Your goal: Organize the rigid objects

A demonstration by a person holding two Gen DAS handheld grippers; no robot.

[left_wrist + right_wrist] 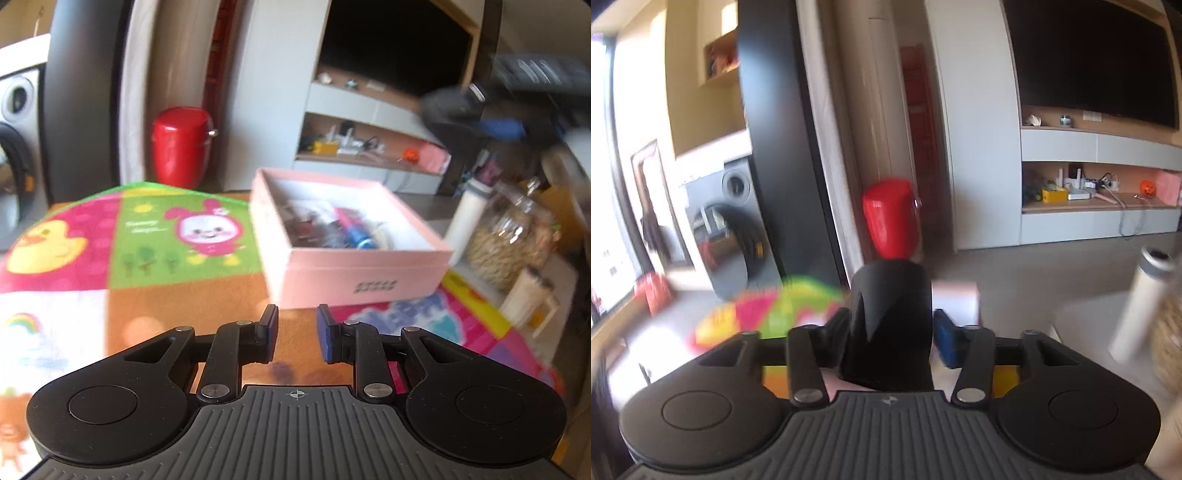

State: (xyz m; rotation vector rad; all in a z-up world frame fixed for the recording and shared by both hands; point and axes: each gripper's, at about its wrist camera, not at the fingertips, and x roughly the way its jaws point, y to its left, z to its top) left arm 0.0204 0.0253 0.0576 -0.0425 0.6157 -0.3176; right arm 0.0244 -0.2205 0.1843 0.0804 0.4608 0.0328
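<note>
A pink open box (354, 273) stands on the colourful mat (147, 240), with a blue tube (360, 240) and other small items inside. My left gripper (297, 325) hovers just before the box's near wall, its jaws close together and empty. Up at the right, blurred, is my right gripper (480, 114) with a black object (443, 107) above and behind the box. In the right wrist view the black object (890, 295) stands upright between the fingers of my right gripper (891, 328). A thin gap shows beside the blue right pad (943, 339). A corner of the pink box (956, 295) peeks out behind it.
To the right of the box stand a white bottle (469, 218), a clear jar of pale filling (506, 240) and a cream mug (528, 299). A red bin (181, 147) stands on the floor beyond the table. The white bottle (1137, 306) is also at the right wrist view's right edge.
</note>
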